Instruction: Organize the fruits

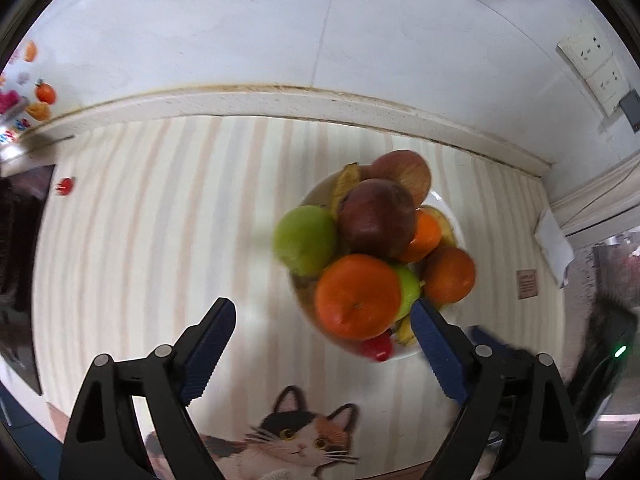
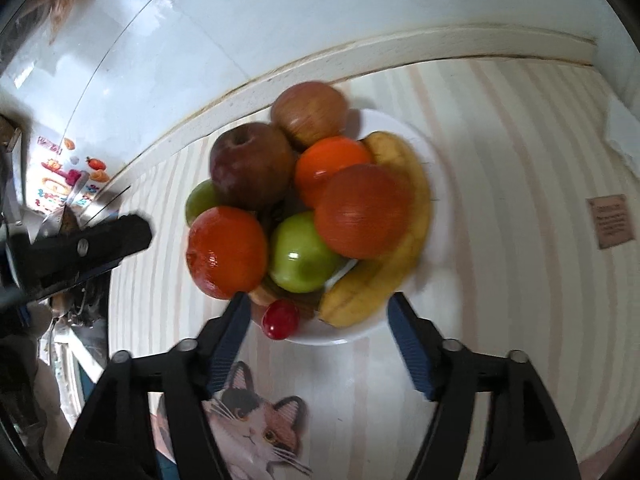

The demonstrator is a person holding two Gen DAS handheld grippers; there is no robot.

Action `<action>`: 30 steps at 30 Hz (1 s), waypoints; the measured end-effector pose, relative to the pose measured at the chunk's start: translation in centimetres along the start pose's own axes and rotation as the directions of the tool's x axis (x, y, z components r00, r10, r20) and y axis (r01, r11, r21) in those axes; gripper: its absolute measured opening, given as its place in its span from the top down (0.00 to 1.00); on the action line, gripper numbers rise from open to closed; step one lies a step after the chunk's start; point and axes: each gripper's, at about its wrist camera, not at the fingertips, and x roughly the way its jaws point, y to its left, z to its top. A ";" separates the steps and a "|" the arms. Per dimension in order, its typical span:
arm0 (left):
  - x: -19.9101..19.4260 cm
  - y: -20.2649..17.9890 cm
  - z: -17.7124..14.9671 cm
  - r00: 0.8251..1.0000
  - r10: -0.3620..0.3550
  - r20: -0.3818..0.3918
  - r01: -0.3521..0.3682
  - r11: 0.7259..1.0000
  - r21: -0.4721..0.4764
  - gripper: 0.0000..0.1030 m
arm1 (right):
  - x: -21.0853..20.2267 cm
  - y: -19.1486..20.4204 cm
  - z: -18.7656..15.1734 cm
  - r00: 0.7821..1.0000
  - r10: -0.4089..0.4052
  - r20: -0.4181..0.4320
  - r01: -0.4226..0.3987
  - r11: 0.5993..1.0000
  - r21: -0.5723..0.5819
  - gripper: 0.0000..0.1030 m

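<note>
A white plate (image 1: 437,197) (image 2: 404,130) on the striped tablecloth is piled with fruit. On top sit a dark red apple (image 1: 376,216) (image 2: 250,164) and a paler apple (image 1: 404,172). Around them lie a green apple (image 1: 306,240), oranges (image 1: 356,296) (image 2: 226,250), a banana (image 2: 400,248) and a small red fruit (image 2: 280,319). My left gripper (image 1: 322,306) hangs open above the plate's near side, its pads touching nothing. My right gripper (image 2: 318,298) is open too; its fingers straddle the plate's near rim, with the small red fruit and the banana's end between them, untouched.
The tablecloth (image 1: 160,240) bears a cat picture (image 1: 296,444) near me. A tiled wall with a raised ledge (image 1: 280,100) runs just behind the plate. A wall socket (image 1: 596,64) is at the far right, fruit stickers (image 1: 44,94) at the far left.
</note>
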 end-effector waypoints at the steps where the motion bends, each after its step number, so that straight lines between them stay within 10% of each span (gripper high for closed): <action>1: -0.2 0.2 -0.5 1.000 0.015 0.009 -0.015 1.000 0.006 0.13 | -0.5 -0.2 -0.2 0.999 -0.036 0.000 0.036 0.999 -0.008 0.13; 12: -1.5 1.0 -6.3 0.994 0.101 0.028 -0.101 0.995 -0.005 0.13 | -5.5 0.2 -2.7 0.983 -0.175 0.054 0.180 0.978 -0.107 0.07; 30: -14.2 -2.6 -13.4 0.965 0.073 0.252 -0.077 0.997 0.003 0.13 | -19.0 3.2 -8.6 0.954 -0.127 0.272 0.184 0.963 -0.196 0.04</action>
